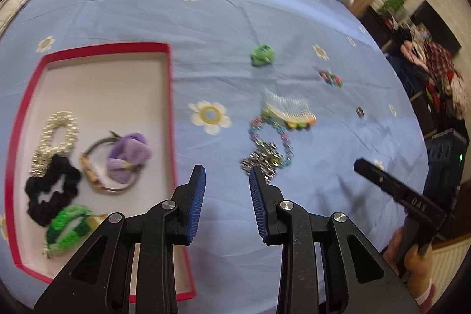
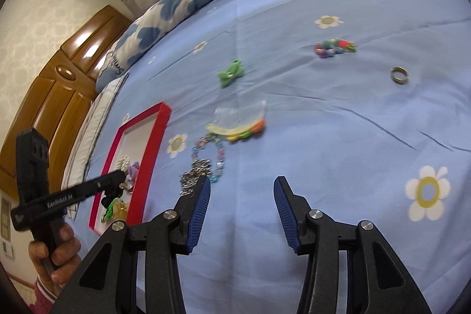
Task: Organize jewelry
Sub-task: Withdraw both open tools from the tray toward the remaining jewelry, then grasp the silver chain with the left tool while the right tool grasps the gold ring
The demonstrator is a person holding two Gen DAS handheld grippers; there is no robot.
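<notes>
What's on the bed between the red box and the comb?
Only bedsheet, with one printed flower. The left wrist view shows it, red box to comb.

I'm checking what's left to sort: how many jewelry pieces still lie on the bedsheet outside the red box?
5: green bow clip farthest, colorful bead piece and ring toward the right, hair comb centrally, chain bracelets cluster nearest, possibly several pieces.

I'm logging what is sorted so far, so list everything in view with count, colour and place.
tray: one, red rim, on bed
scrunchies: black, green, in tray
bow tie: one, purple, in tray
pearl band: one, white, in tray
bracelet: one, gold, in tray
hair comb: one, clear, on sheet
chains: silver and pastel, on sheet
green clip: one, on sheet
bead bracelet: one, multicoloured, on sheet
ring: one, metal, on sheet
left hand-held gripper: open, empty
right hand-held gripper: open, empty
</notes>
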